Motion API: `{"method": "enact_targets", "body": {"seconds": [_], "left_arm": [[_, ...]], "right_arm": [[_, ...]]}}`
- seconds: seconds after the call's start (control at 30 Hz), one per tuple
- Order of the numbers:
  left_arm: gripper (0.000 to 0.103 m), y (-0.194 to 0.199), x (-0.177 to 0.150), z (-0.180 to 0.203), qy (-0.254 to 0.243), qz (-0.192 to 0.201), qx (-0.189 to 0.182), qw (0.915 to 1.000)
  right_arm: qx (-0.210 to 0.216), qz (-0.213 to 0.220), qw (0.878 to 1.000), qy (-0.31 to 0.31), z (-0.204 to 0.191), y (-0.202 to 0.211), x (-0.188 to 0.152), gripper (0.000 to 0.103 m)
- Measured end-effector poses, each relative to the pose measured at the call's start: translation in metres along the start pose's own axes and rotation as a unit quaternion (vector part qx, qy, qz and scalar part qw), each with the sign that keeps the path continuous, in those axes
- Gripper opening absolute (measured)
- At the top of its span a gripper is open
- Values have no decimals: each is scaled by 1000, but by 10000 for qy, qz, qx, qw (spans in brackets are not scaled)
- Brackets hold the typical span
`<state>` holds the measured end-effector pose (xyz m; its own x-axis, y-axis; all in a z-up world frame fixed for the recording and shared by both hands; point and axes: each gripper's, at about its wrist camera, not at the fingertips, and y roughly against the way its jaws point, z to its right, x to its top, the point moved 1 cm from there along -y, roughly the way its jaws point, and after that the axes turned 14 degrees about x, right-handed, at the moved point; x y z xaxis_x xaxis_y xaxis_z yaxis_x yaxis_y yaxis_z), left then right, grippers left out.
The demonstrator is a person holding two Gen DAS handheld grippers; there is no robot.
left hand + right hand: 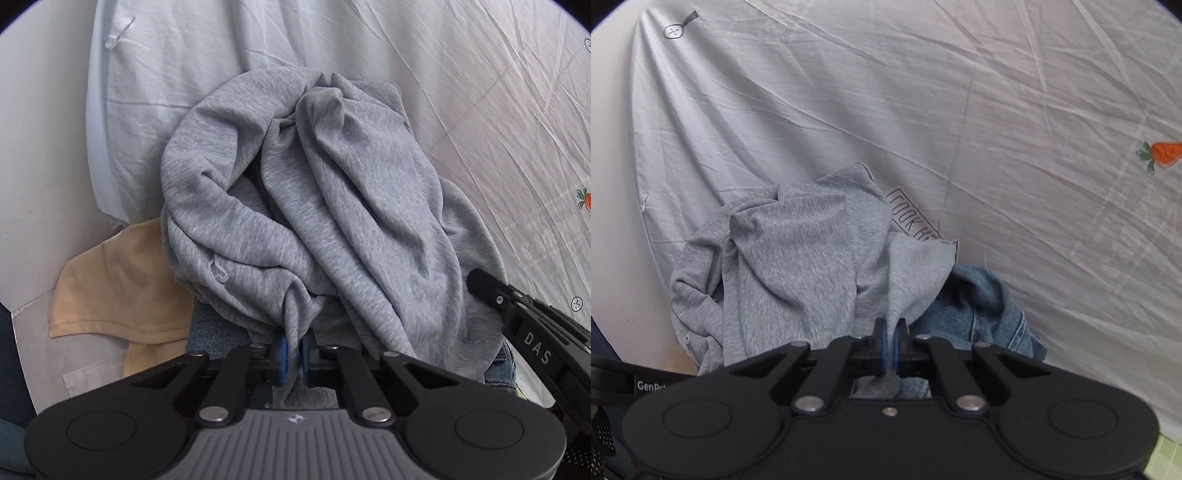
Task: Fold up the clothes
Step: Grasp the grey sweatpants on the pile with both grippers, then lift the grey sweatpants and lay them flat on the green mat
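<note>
at the far left a tan garment (pixel 110 288) lies flat on the pale sheet (pixel 177 74), just beside the crumpled grey sweatshirt (pixel 295 192), which sits bunched in a loose heap partly over a blue denim piece (pixel 982 310). the grey knit looks soft, limp and fairly thick, with some weight to it; it should drape and sag rather than hold a shape, and is not slippery, so an edge, hem or seam gives a surer hold than a mid-panel bunch. the left tool (pixel 293 350) is closed, its blue pads pinching a narrow gathered fold at the near edge of the heap; the right tool (pixel 891 343) is likewise clamped on a pulled-up fold of the same cloth, toward its right side beside the denim. which part of the garment each fold belongs to cannot be told. the sheet is creased, printed with a small carrot (pixel 1163 153) at the right, and spreads wide and bare beyond the heap, room enough to lay the sweatshirt flat.
</note>
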<state>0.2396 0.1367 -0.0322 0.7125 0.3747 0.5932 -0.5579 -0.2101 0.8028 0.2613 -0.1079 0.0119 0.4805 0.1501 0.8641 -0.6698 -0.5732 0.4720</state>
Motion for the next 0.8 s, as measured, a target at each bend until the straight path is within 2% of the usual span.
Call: {"method": "enact_targets", "body": {"seconds": [0.23, 0.4, 0.53, 0.63, 0.8], "left_arm": [[4, 43, -12, 9, -329, 572, -41, 9978], [4, 83, -36, 25, -707, 839, -331, 9934], [4, 112, -60, 50, -947, 957, -582, 9892], [4, 119, -96, 67, -1198, 1080, -641, 9848], [3, 138, -168, 103, -1393, 1153, -729, 9808]], "right_arm": [[-807, 530, 9953, 35, 2, 72, -15, 3], [-1448, 901, 9853, -50, 7, 131, -29, 1], [-2126, 1061, 9707, -357, 26, 192, -56, 1], [-2629, 1074, 9569, -612, 46, 229, -85, 1], [-3403, 1002, 9257, -1311, 91, 319, -158, 1]]}}
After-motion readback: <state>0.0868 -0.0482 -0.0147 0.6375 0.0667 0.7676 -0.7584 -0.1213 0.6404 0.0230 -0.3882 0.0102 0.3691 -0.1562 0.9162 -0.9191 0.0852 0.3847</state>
